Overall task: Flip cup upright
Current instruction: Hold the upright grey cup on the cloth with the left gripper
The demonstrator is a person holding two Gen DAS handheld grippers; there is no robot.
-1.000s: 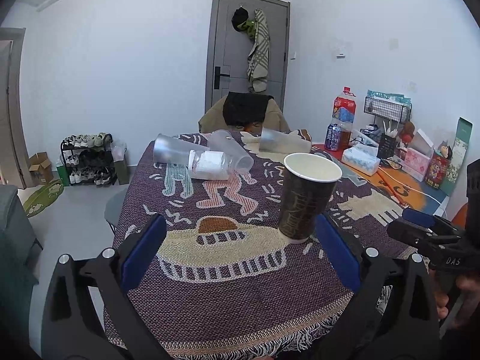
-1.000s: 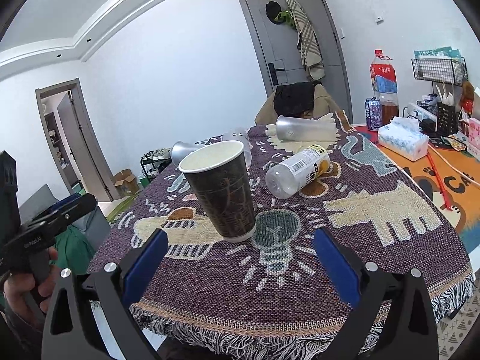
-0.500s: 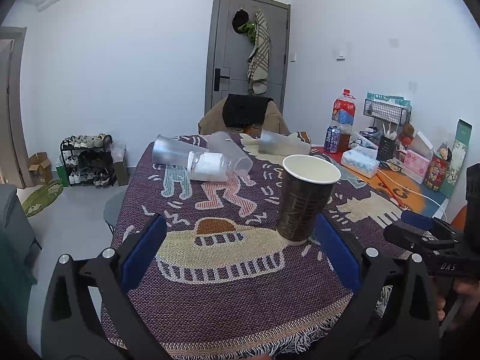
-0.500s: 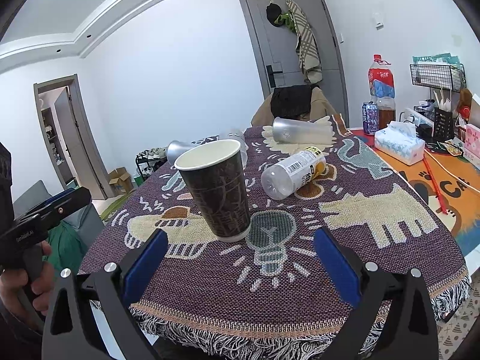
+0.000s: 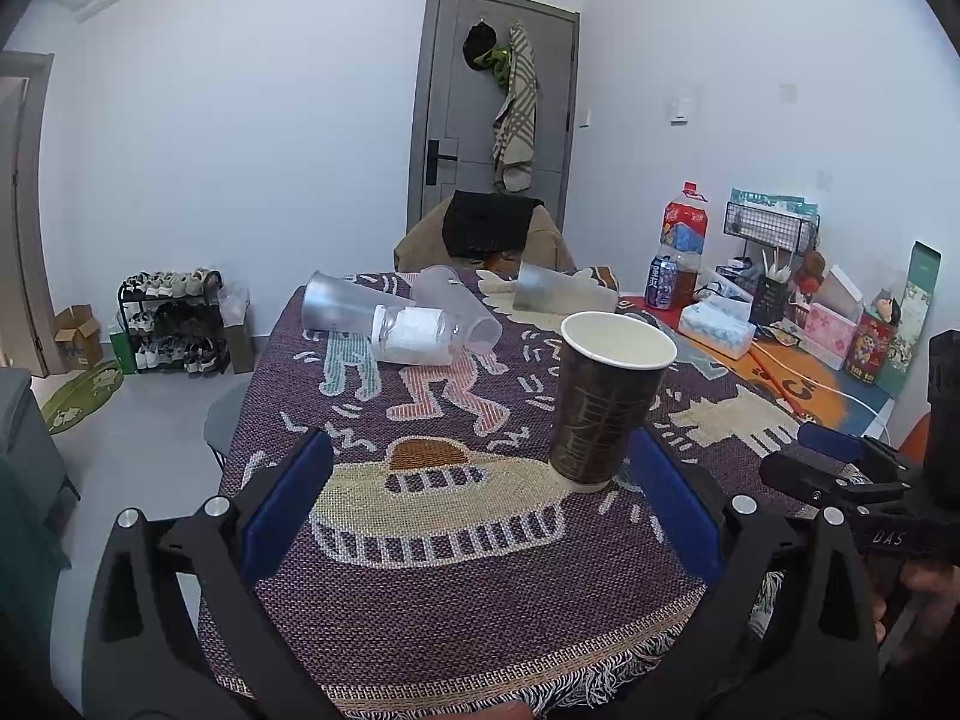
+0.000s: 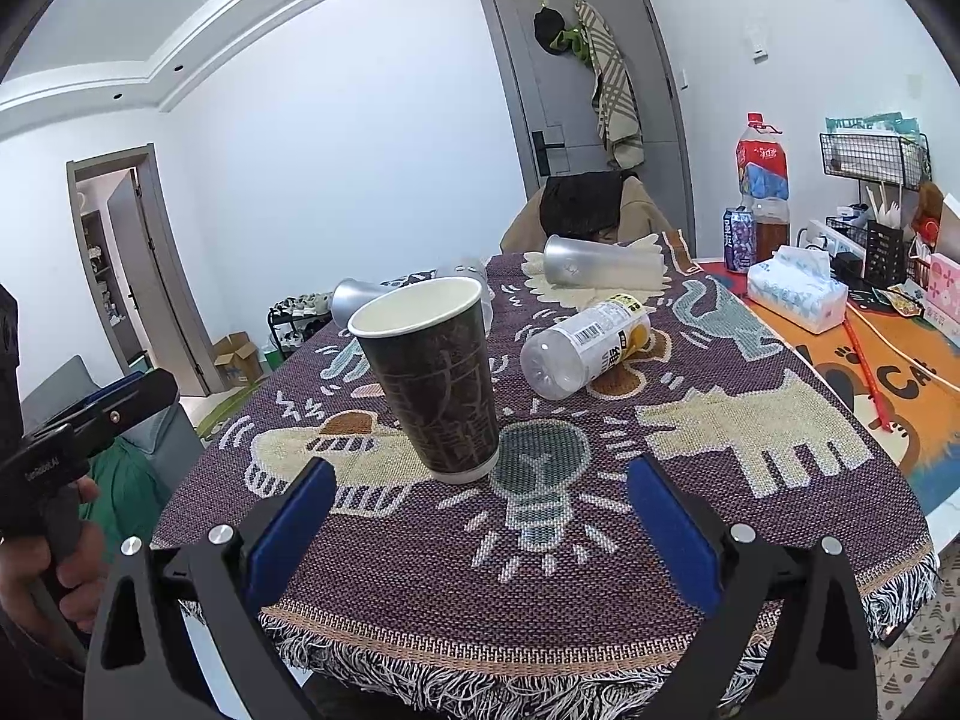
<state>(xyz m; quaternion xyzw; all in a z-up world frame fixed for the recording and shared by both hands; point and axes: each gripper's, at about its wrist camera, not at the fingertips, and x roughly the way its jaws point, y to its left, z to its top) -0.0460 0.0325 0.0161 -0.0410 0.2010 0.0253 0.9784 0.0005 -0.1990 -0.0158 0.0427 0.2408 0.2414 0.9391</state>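
Two grippers are in our hands, and we start with them. Our left gripper [image 5: 480,504] hangs at the near edge of the table with its blue pads [image 5: 288,498] spread wide and nothing between them. Our right gripper [image 6: 480,516] is the same: jaws apart, holding nothing, back at the near edge.

One dark paper cup [image 6: 429,378] stands just beyond the pads on the woven tablecloth [image 6: 600,570], mouth up, base flat on the cloth and touching neither gripper. We judge the flip done: the cup is upright and free, and what is left seems only to draw our hands clear without knocking it.

Counting outward, we see one paper cup standing. Farther back lie three clear plastic cups, all on their sides: one at the far left [image 5: 342,309], one near the far middle [image 5: 462,306] and one at the far right [image 5: 558,294]. One clear bottle with a white label [image 5: 414,336] lies on its side between the left two, touching them as far as we can tell. One tissue box [image 6: 798,291] sits to the right, off the cloth, with one large red-capped drink bottle [image 6: 762,180] and one can [image 6: 739,239] beyond it.
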